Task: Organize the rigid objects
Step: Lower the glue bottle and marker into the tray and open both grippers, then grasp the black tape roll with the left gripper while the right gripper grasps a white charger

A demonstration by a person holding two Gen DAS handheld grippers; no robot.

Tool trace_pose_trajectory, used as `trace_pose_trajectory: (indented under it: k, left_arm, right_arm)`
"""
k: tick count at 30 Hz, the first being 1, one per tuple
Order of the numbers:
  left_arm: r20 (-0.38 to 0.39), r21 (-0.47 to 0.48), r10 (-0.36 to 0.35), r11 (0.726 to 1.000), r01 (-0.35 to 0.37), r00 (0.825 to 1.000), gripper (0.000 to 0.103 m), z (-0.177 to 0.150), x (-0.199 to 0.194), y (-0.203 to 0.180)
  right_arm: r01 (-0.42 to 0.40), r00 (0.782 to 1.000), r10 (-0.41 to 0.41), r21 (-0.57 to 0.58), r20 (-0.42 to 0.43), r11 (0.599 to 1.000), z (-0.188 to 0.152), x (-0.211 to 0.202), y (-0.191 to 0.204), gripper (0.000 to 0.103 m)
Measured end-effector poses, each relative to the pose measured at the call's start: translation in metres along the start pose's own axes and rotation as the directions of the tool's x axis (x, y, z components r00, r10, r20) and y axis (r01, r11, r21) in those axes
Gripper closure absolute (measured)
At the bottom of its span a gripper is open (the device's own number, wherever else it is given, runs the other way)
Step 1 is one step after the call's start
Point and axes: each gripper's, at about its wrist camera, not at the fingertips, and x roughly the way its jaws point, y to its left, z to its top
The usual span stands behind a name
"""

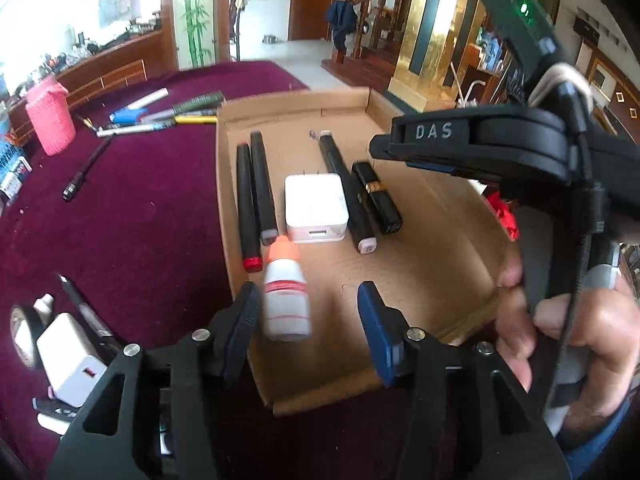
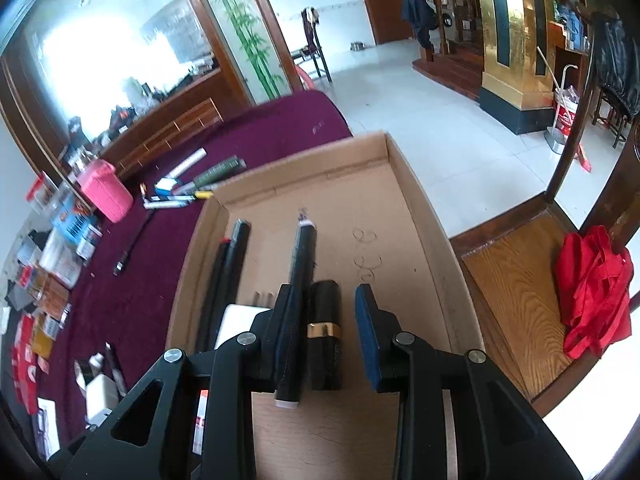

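1. Left gripper [image 1: 306, 330] is seen spread apart over the near end of the cardboard tray [image 1: 452, 248]; a small white bottle [image 1: 286, 304] with an orange-red cap is seen blurred between the jaws, close to the left pad, and no pad is seen pressing on it.
2. Far left on the maroon cloth [image 1: 152, 216], a pink knitted cup [image 1: 50, 120] and a loose bunch of pens [image 1: 160, 116] are seen; a white adapter [image 1: 70, 364] and a tape roll [image 1: 22, 332] are seen near the left edge.
3. Inside the tray, left to right: two black markers [image 1: 254, 192] side by side, a white charger [image 1: 316, 208], a third black marker [image 1: 346, 192], and a black lipstick tube [image 1: 376, 198] with a gold band just beside it.
4. Right gripper [image 2: 326, 334] is seen parted over the tray; the lipstick tube [image 2: 325, 332] lies between the jaws, with a clear gap to the right pad. Whether the left pad touches anything cannot be told.
5. At the right in the left wrist view, the right gripper [image 1: 380, 152] is held by a hand [image 1: 568, 328].
6. Off the table's right, a wooden chair [image 2: 516, 280] with red fabric [image 2: 592, 292] on it is seen.
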Motion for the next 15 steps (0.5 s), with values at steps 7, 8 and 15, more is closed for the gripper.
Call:
trace_pose_trajectory:
  k: [7, 8, 15]
  left_arm:
    - [0.028, -0.021, -0.04, 0.999, 0.041, 0.999, 0.053, -0.007, -0.035, 0.009]
    - [0.031, -0.025, -0.044, 0.999, 0.045, 0.999, 0.053, -0.009, -0.04, 0.012]
    - [0.058, -0.091, 0.0, 0.996, 0.006, 0.998, 0.053, -0.033, -0.082, 0.072]
  right_arm:
    - [-0.069, 0.997, 0.069, -0.006, 0.039, 0.998, 0.001, -0.007, 0.01, 0.076]
    - [-0.08, 0.996, 0.08, -0.015, 0.039, 0.997, 0.0, -0.007, 0.013, 0.076]
    - [-0.185, 0.98, 0.194, -0.143, 0.053, 0.972, -0.012, -0.016, 0.052, 0.076]
